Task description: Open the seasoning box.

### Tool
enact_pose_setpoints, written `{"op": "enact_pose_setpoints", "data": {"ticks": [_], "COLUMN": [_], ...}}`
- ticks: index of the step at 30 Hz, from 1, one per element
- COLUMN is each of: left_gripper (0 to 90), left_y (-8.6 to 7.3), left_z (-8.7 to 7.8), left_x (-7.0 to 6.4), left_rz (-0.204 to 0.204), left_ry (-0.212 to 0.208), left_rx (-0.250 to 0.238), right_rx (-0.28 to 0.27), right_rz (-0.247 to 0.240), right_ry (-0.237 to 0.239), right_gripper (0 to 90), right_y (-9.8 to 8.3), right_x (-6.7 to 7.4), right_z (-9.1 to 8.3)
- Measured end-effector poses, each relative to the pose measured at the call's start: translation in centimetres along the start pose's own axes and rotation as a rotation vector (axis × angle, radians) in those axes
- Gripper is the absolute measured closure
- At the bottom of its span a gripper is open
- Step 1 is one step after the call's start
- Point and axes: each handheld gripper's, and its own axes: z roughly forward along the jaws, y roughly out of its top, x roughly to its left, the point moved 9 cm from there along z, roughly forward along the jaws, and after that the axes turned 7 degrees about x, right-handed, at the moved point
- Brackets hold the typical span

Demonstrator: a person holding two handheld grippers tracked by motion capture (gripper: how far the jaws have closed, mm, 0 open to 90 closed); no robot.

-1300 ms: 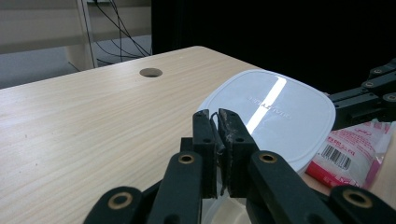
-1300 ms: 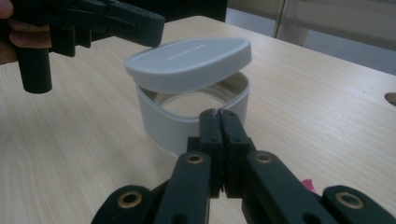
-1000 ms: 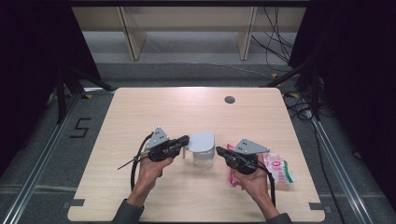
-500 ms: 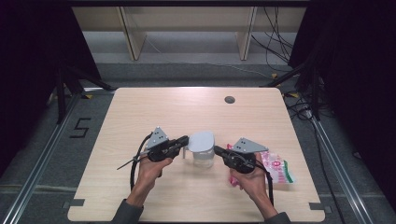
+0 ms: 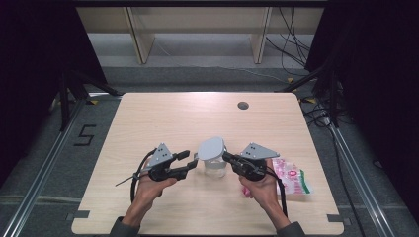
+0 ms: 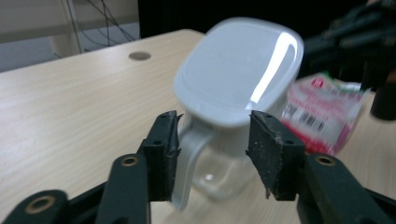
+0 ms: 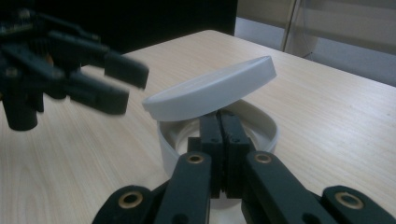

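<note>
Your left gripper (image 5: 190,161) sits just left of the clear jug (image 5: 215,167) near the front middle of the table (image 5: 163,113), its jaws having just been opening; they now stand partly apart with nothing pressed between them, the jug's handle (image 6: 189,161) close ahead of the left pad. Your right gripper (image 5: 226,157) comes in from the jug's right, its jaws pinched tight together at the jug's rim, under the white lid (image 7: 210,91), which sits tilted, raised on one side. A pink packet (image 5: 291,180) lies beside your right hand.
</note>
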Motion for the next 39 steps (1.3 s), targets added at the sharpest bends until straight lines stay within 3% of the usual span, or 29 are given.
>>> {"op": "enact_pose_setpoints", "data": {"ticks": [1, 6, 9, 13, 14, 15, 19, 21, 24, 26, 29, 30, 32, 35, 36, 38, 39], "left_gripper": [47.8, 39.6, 33.7, 30.1, 27.5, 25.9, 24.0, 23.2, 23.3, 23.5, 23.6, 23.8, 24.0, 24.0, 24.1, 24.1, 24.2], "left_y": [-0.7, -1.9, -2.5, -2.8, -3.0, -3.1, -3.4, -3.3, -3.3, -3.3, -3.4, -3.4, -3.4, -3.4, -3.3, -3.5, -3.4], "left_z": [-0.1, -0.1, 0.0, -0.1, -0.1, -0.1, 0.0, 0.1, -0.1, -0.1, -0.2, -0.2, -0.2, -0.2, -0.2, -0.3, -0.3], "left_x": [0.0, -0.2, -1.0, -1.4, -1.7, -1.8, -2.0, -2.0, -1.9, -1.8, -1.6, -1.6, -1.5, -1.5, -1.5, -1.4, -1.4], "left_rz": [0.008, -0.015, -0.032, -0.025, -0.033, -0.037, -0.037, -0.051, -0.054, -0.052, -0.060, -0.061, -0.057, -0.065, -0.045, -0.063, -0.067], "left_ry": [0.010, 0.011, -0.022, -0.032, -0.046, -0.041, -0.037, -0.045, -0.044, -0.045, -0.037, -0.036, -0.034, -0.033, -0.038, -0.025, -0.031], "left_rx": [0.024, 0.036, 0.029, 0.034, 0.042, 0.047, 0.056, 0.044, 0.046, 0.044, 0.043, 0.039, 0.041, 0.040, 0.037, 0.046, 0.038], "right_rx": [-0.004, -0.014, -0.021, -0.031, -0.026, -0.029, -0.039, -0.028, -0.035, -0.043, -0.053, -0.044, -0.062, -0.039, -0.037, -0.054, -0.062], "right_rz": [-0.016, -0.015, -0.033, -0.021, -0.046, -0.027, -0.072, -0.051, -0.077, -0.051, -0.094, -0.072, -0.080, -0.080, -0.053, -0.067, -0.047], "right_ry": [0.011, 0.008, 0.012, 0.014, 0.018, 0.032, 0.022, 0.041, 0.039, 0.053, 0.057, 0.081, 0.067, 0.090, 0.095, 0.081, 0.103], "right_gripper": [90.0, 89.9, 89.7, 89.3, 88.8, 88.7, 88.7, 88.7, 88.4, 88.4, 87.9, 87.7, 87.4, 86.5, 86.4, 86.1, 85.2], "right_y": [0.2, 0.9, 1.3, 1.5, 1.6, 1.6, 2.2, 2.2, 2.6, 2.8, 2.8, 2.7, 2.9, 2.8, 2.7, 2.9, 3.1], "right_x": [0.1, 0.4, 0.7, 1.0, 1.1, 1.4, 1.7, 2.1, 2.2, 2.6, 2.9, 3.3, 3.3, 3.7, 3.8, 3.4, 3.3], "right_z": [0.2, 0.3, 0.6, 0.8, 0.9, 1.0, 1.2, 1.3, 1.5, 1.6, 2.0, 2.0, 2.0, 1.9, 1.9, 1.6, 0.9]}}
